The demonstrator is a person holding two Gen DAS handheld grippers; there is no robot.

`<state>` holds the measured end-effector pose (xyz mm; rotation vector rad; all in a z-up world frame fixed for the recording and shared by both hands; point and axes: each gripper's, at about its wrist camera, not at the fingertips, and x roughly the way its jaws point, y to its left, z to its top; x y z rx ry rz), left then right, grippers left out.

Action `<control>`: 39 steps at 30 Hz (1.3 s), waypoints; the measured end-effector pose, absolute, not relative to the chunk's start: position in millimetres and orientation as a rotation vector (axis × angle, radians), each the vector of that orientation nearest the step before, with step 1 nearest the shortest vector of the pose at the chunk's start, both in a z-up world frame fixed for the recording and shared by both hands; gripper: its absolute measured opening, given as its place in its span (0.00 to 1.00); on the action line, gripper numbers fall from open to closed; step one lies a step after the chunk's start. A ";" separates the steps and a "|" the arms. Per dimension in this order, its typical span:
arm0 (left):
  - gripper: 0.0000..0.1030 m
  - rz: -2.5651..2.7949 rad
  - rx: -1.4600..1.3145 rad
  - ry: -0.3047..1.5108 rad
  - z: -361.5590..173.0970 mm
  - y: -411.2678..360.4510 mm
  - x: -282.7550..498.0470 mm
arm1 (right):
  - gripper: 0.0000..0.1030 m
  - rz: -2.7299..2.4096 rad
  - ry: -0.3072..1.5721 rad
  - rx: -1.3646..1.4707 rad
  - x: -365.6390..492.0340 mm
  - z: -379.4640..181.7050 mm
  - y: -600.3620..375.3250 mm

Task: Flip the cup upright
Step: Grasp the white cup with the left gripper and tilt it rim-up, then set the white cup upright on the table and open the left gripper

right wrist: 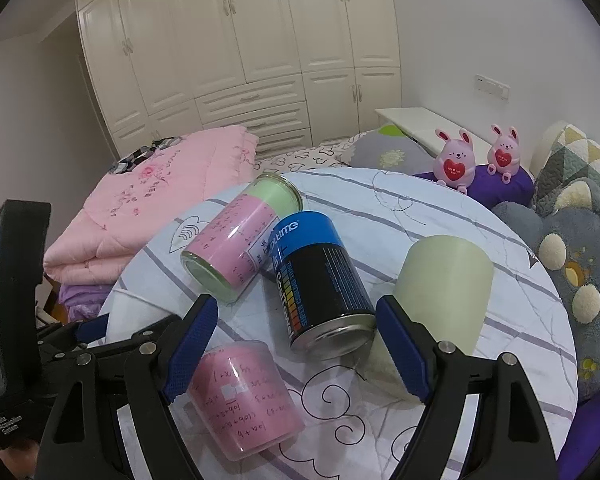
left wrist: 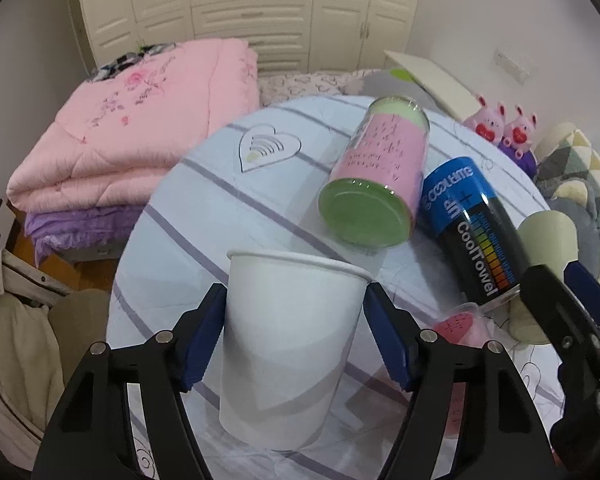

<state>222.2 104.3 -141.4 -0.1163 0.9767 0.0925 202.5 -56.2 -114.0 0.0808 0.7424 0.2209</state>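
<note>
Cup: white paper cup, mouth up, near edge of table.
Left hand-held gripper: pads touching both cup walls, holding it.
Right hand-held gripper: wide, empty.
Risk: thin wall may buckle if squeezed; an uneven release could topple it.

The open right gripper frames a black can; a pink cup lies below its left finger, a green cup beyond its right.

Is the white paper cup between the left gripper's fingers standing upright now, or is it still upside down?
Upright. The white paper cup has its rolled rim on top and its narrower base on the cloth, slightly tilted, between the left gripper pads.
</note>
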 end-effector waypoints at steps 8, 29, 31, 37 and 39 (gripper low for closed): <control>0.68 0.067 -0.131 0.854 -120.0 103.9 208.9 | 0.80 0.216 0.733 0.090 195.9 -109.6 -62.0; 0.68 0.070 -0.170 0.823 -138.0 107.9 190.6 | 0.80 0.224 0.729 0.087 188.7 -110.6 -63.7; 0.68 0.068 -0.183 0.810 -140.3 110.1 185.2 | 0.80 0.225 0.726 0.086 188.1 -110.4 -63.0; 0.68 0.065 -0.185 0.805 -141.2 107.2 177.6 | 0.80 0.228 0.727 0.082 185.8 -110.6 -60.0; 0.69 0.064 -0.188 0.808 -141.3 107.5 176.1 | 0.80 0.231 0.731 0.077 185.1 -110.6 -58.9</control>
